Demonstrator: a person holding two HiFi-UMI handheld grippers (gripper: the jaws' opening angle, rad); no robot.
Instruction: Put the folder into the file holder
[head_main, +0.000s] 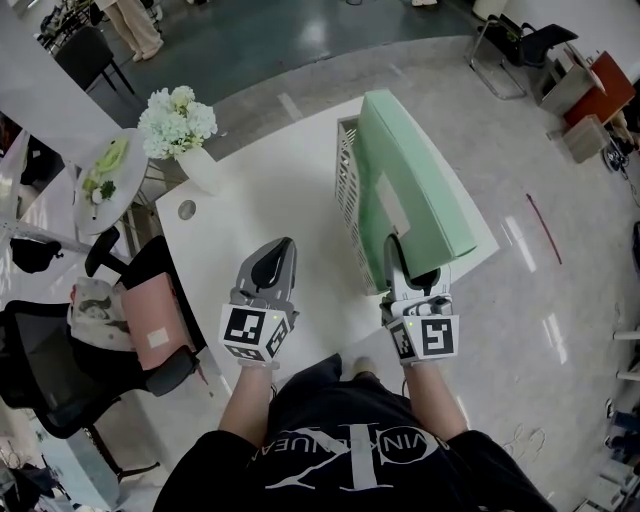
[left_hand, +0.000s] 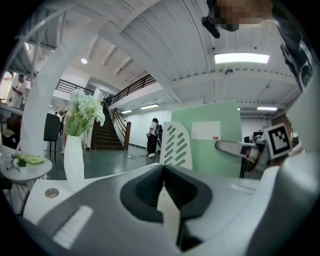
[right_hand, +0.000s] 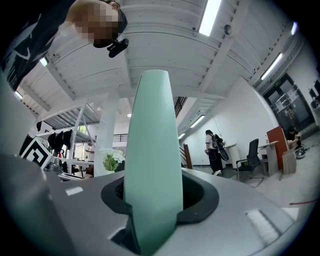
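A pale green folder (head_main: 410, 185) stands on edge over the right side of the white table (head_main: 270, 200). My right gripper (head_main: 397, 252) is shut on its near edge. In the right gripper view the folder (right_hand: 150, 165) rises straight up from between the jaws. The white file holder (head_main: 346, 185), with a slotted side wall, stands right against the folder's left face. I cannot tell whether the folder sits inside it. In the left gripper view the holder (left_hand: 176, 146) partly covers the folder (left_hand: 217, 142). My left gripper (head_main: 272, 258) hangs over the table, left of the holder, shut and empty.
A white vase of white flowers (head_main: 180, 125) stands at the table's far left corner, with a round cable hole (head_main: 187, 209) near it. Office chairs (head_main: 60, 370) and a small round table (head_main: 105, 175) are to the left. The table's right edge lies just beyond the folder.
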